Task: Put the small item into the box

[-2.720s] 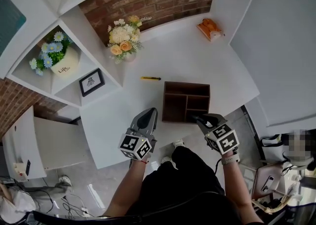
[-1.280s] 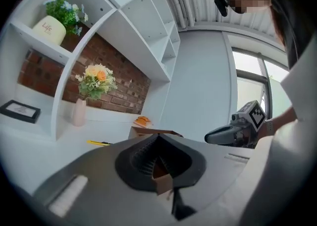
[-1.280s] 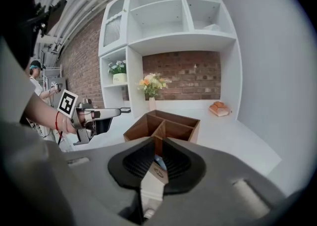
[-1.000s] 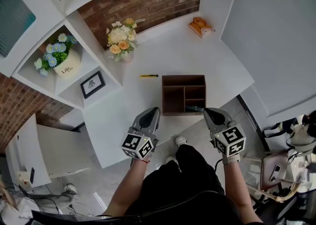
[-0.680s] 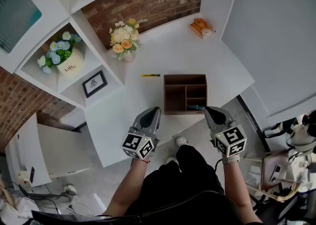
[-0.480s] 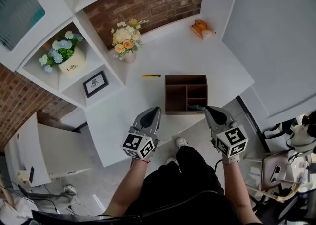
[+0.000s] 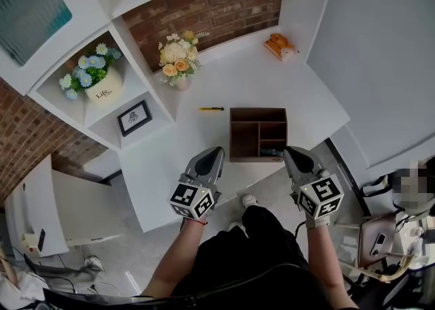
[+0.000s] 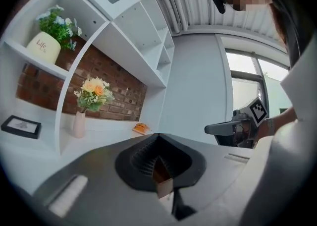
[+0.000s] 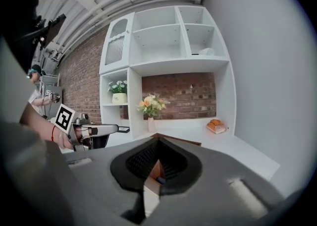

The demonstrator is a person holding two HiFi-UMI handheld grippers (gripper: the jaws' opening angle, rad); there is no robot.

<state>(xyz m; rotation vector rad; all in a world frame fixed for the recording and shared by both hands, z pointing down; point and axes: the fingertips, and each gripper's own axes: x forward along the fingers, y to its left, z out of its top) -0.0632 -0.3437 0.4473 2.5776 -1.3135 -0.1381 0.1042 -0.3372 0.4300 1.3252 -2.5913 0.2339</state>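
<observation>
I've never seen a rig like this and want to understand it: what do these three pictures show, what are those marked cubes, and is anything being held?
A person is at a white desk, holding a two-jaw gripper in each hand; there is no robot. The marked cubes are parts of the grippers. The wide picture comes from a camera on the person's head, looking down on the left gripper and right gripper. The other two come from a camera on each gripper, looking along its jaws. Both pairs of jaws are together, holding nothing. On the desk are a brown box with compartments, a yellow pen-like thing, a vase of flowers and an orange object. A small dark item seems to lie in the box's near right compartment.
</observation>
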